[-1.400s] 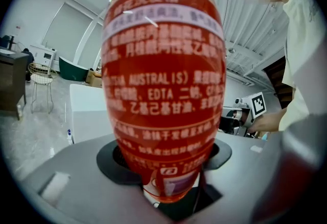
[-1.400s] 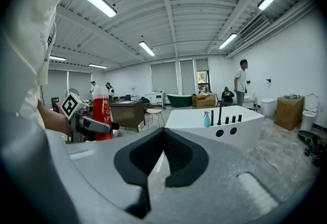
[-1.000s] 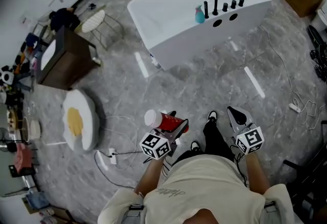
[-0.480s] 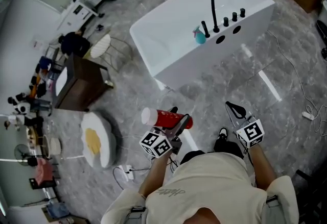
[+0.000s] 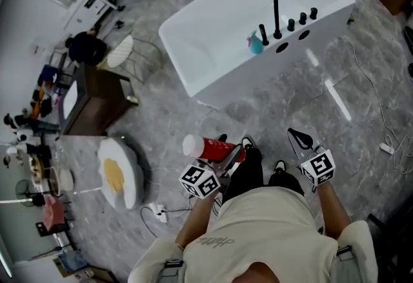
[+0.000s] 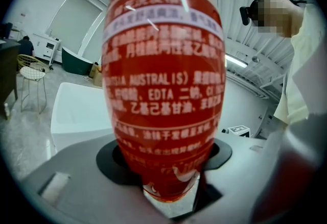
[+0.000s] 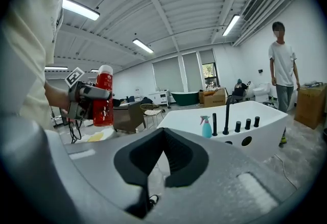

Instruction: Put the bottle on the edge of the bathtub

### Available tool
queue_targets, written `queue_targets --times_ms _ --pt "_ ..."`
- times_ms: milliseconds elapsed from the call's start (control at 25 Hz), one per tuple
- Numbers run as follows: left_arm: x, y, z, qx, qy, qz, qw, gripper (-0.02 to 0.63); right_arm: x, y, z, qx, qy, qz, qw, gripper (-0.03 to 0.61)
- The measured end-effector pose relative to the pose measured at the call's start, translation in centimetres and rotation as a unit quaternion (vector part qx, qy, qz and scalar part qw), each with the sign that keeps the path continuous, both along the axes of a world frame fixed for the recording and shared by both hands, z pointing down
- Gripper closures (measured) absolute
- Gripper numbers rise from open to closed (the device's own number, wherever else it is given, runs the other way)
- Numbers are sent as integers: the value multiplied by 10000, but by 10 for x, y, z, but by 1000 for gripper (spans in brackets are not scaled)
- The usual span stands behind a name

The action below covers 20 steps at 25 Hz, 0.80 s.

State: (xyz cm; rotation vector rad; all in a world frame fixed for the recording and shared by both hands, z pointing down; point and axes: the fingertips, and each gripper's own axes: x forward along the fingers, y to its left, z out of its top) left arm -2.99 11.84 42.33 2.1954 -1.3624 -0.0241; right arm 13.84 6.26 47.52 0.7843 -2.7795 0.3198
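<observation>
Filling nearly all of the left gripper view, the red bottle [image 6: 163,80] blocks most of the room behind it, and its white cap is cut off at the top. The left gripper [image 5: 226,153] pinches the bottle's lower end and carries it sideways above the floor, well apart from the white bathtub [image 5: 193,56]. The right gripper [image 5: 302,138] is pressed together on nothing. Bare grey marble floor [image 5: 258,107] lies open between the person and the tub. On the near rim stand black faucet fittings [image 5: 277,14] and a teal spray bottle [image 5: 257,43]; the rim to their left is bare. A brown cabinet [image 5: 97,98], a wire chair [image 5: 129,49] and floor cables [image 5: 381,140] sit off to the sides.
</observation>
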Motion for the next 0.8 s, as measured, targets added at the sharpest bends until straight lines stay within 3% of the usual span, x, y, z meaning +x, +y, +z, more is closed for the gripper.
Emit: queue_targets --times_ms 240,360,520,800 --pt "-47 -57 23 -33 421 56 9991 310 -42 -47 -10 -129 38 322 9994 578" --pt "-65 -102 11 163 177 346 9991 310 -64 -78 -35 -125 -15 409 9991 578" --pt "-81 -153 10 325 -258 733 9964 309 -89 -105 -50 -23 402 237 9989 578" --pt "-105 -207 54 106 -428 1035 9937 308 -111 -126 -34 -188 619 500 9967 578"
